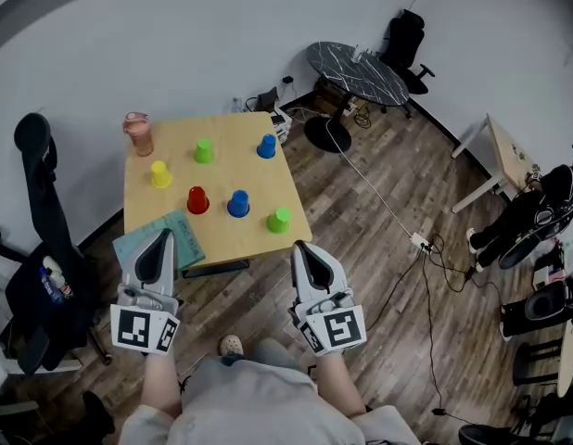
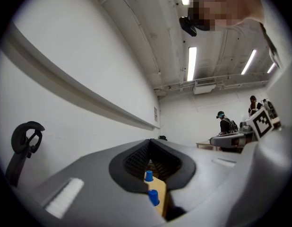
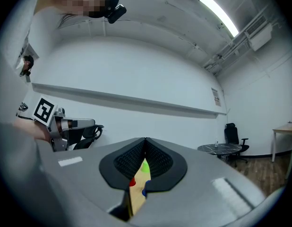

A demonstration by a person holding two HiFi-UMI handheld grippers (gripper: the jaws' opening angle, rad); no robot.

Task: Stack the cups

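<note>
Several small cups stand apart and upside down on the wooden table (image 1: 222, 239): yellow (image 1: 160, 174), green (image 1: 204, 150), blue (image 1: 266, 146), red (image 1: 197, 199), a second blue (image 1: 237, 203) and a second green (image 1: 278, 219). My left gripper (image 1: 162, 236) hangs shut over the table's near left corner, holding nothing. My right gripper (image 1: 299, 247) is shut and empty just off the near right corner. Through the left jaws' slit I see two blue cups (image 2: 149, 176) (image 2: 153, 197). The right slit shows a green cup (image 3: 145, 166), a red one (image 3: 133, 182) and a blue one (image 3: 144, 192).
A pink tumbler (image 1: 138, 133) stands at the table's far left corner and a teal sheet (image 1: 159, 240) lies on its near left. A black chair (image 1: 41, 211) stands to the left. A round dark table (image 1: 357, 72) and a floor cable (image 1: 388, 211) lie to the right.
</note>
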